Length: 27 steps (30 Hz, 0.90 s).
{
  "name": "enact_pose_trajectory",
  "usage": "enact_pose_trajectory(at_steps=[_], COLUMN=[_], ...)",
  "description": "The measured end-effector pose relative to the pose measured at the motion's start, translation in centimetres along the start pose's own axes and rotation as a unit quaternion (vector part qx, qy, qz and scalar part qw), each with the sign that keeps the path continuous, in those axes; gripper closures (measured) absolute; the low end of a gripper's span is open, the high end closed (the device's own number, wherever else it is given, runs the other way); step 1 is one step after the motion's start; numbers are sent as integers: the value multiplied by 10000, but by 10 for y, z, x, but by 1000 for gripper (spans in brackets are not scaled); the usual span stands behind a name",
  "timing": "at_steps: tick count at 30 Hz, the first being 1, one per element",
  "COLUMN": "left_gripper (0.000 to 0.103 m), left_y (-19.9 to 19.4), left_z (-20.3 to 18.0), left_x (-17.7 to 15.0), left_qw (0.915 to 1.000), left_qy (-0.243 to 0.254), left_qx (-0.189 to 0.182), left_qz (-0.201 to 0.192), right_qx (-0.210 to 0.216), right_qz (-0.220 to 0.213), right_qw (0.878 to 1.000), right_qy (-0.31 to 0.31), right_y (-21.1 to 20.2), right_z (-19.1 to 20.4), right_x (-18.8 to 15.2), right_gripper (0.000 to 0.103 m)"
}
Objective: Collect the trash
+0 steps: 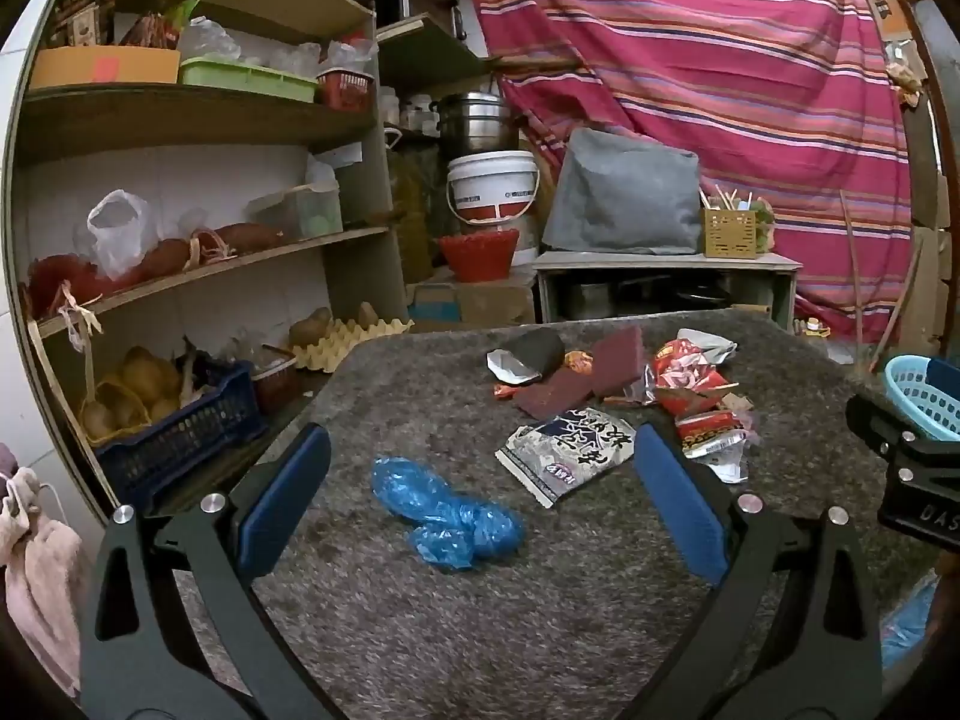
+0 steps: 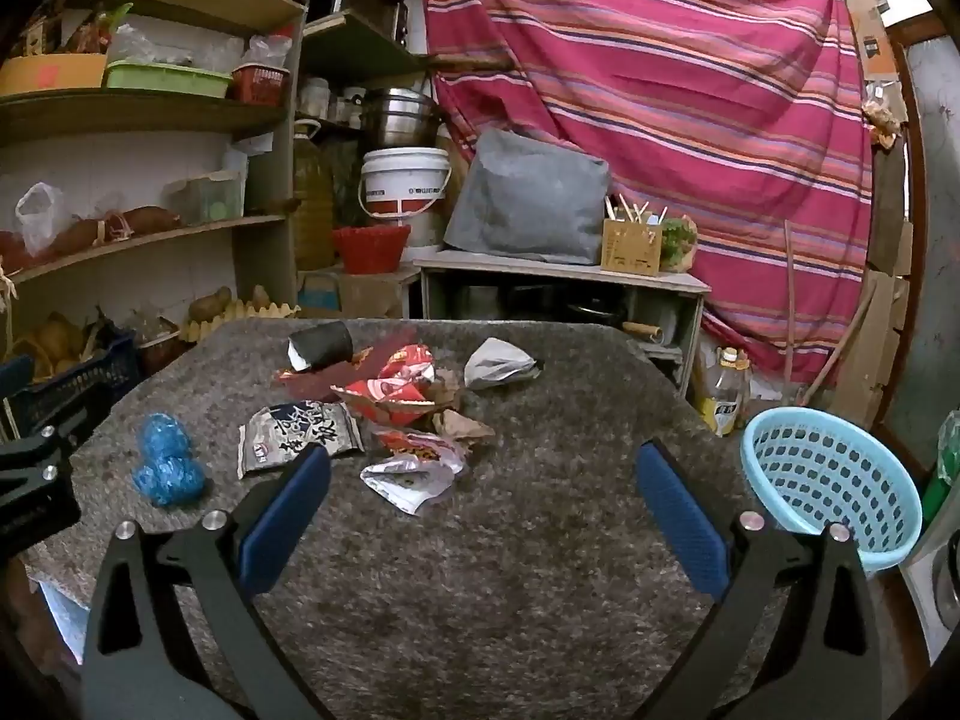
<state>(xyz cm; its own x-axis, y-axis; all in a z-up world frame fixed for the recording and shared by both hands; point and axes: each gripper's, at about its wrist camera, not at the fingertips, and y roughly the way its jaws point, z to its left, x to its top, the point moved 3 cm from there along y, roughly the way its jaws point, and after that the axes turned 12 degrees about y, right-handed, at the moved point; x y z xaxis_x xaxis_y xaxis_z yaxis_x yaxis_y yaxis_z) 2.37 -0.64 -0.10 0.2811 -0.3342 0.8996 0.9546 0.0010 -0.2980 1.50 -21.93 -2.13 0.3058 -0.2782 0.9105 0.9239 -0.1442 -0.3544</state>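
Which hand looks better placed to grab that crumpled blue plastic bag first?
Probably the left. The blue plastic bag lies straight ahead between the open left gripper; for the right gripper it sits far off to one side.

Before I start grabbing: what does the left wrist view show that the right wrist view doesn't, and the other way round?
Only the left wrist view: a pink cloth hanging at its left edge.
Only the right wrist view: the whole light blue basket, empty, and a bottle on the floor beyond the table.
Both: the blue plastic bag, the black-and-white wrapper, the red wrappers, and open fingers holding nothing.
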Motion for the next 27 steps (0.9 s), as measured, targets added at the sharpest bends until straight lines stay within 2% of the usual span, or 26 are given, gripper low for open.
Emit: enact_pose_trajectory(at_steps=[27], left_gripper=[5], left_y=[8], left_z=[5], left_x=[-9], left_qw=[10000], left_qy=[-42], left_qx=[-8], left_qz=[-12], right_qx=[-22], right_qz=[-66], right_qw=[10000], right_qy=[-54], right_y=[-1], right_z=[3], right_x=[-2], right_gripper=[4])
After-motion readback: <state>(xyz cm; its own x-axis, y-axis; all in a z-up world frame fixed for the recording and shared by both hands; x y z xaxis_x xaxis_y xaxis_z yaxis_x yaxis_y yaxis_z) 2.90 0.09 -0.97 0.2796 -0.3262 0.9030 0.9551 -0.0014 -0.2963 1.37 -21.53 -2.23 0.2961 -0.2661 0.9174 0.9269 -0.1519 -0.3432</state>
